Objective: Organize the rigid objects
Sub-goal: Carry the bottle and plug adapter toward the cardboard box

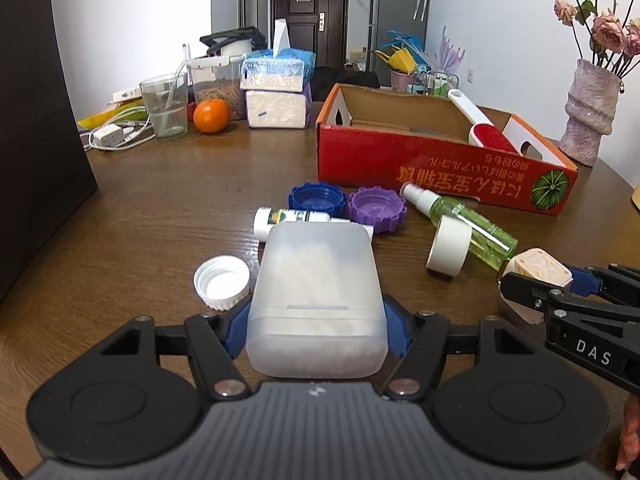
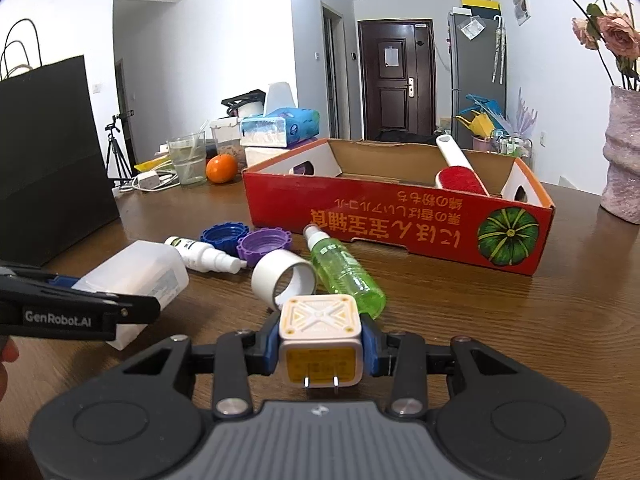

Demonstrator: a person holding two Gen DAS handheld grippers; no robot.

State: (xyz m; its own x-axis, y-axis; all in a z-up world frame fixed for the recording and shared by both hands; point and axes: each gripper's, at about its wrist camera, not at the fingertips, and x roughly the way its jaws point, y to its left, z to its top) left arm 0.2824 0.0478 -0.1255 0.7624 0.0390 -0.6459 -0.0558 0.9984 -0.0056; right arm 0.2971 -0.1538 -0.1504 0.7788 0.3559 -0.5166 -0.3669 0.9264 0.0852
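My left gripper (image 1: 316, 330) is shut on a translucent white plastic box (image 1: 318, 296), which also shows in the right wrist view as the plastic box (image 2: 136, 276). My right gripper (image 2: 322, 346) is shut on a cream plug-in charger cube (image 2: 320, 340), prongs toward the camera; the charger cube (image 1: 536, 276) sits at the right in the left wrist view. On the wooden table ahead lie a green spray bottle (image 2: 344, 272), a white tape roll (image 2: 282, 280), a white bottle (image 2: 204, 258), a blue cap (image 2: 222, 238), a purple cap (image 2: 264, 246) and a white cap (image 1: 222, 282). The red cardboard box (image 2: 400, 220) holds a red lint brush (image 2: 458, 178).
A black paper bag (image 2: 52, 152) stands at the left. At the back are a glass (image 2: 188, 158), an orange (image 2: 221, 168), tissue packs (image 2: 280, 124) and a charger with cable (image 2: 150, 180). A pink vase (image 2: 624, 152) with flowers stands at the right.
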